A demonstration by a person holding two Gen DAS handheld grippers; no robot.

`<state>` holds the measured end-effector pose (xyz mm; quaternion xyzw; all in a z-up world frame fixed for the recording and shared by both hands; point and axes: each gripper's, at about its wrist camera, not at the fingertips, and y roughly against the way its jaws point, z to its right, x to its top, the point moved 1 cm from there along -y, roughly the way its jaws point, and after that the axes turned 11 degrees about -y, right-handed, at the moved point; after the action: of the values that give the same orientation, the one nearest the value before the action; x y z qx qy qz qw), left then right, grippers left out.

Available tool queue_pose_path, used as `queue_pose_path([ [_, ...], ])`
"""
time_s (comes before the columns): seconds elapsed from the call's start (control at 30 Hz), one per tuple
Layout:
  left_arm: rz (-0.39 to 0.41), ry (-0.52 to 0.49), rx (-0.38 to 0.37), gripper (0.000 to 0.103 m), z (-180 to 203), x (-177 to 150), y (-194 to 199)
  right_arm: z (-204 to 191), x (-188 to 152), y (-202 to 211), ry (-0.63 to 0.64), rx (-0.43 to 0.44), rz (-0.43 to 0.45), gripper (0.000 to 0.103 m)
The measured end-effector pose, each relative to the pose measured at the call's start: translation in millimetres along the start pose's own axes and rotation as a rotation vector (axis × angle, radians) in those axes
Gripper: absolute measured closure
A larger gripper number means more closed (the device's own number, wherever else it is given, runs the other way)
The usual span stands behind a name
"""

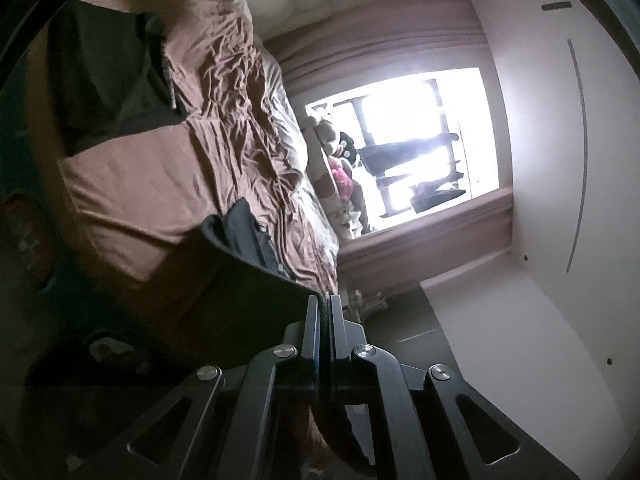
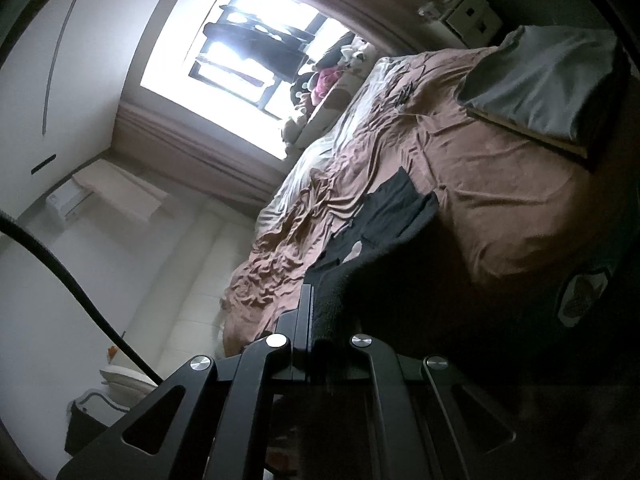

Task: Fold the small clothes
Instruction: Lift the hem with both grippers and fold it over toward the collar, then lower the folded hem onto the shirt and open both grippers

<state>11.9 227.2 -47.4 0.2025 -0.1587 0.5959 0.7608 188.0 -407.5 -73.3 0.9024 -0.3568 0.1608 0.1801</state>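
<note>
bed point(image 2: 500, 200) w/ rumpled brown cover; dark clothes pile point(image 2: 384, 216) lying on it, grey pillow point(image 2: 548, 80) at one end, pale sheet point(image 2: 320, 148) along window side, probably bunched

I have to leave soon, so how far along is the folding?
Done: one dark garment appears to lie flat on the brown bedsheet. In hand: the left gripper and right gripper are each shut on a black garment, lifted over the bed. Left: lay it down and fold it.

Black garment point(image 1: 256, 280), brown bedsheet point(image 1: 132, 184)
</note>
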Motion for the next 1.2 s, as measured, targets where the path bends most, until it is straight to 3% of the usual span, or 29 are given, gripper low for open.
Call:
queue_pose_path([
  [0.57,-0.016,-0.032,0.014,0.101,16.9,71.2,-108.0,-10.1,75.4,-91.4,-0.053,-0.009,0.006,0.102],
  [0.9,-0.034,-0.087,0.116,0.101,15.9,105.2,-184.8,-30.2,126.9,-157.6,-0.034,-0.04,-0.039,0.102],
  [1.2,-0.072,-0.054,0.215,0.101,-25.7,119.5,-250.7,-38.7,158.7,-230.8,-0.025,-0.093,-0.092,0.102],
])
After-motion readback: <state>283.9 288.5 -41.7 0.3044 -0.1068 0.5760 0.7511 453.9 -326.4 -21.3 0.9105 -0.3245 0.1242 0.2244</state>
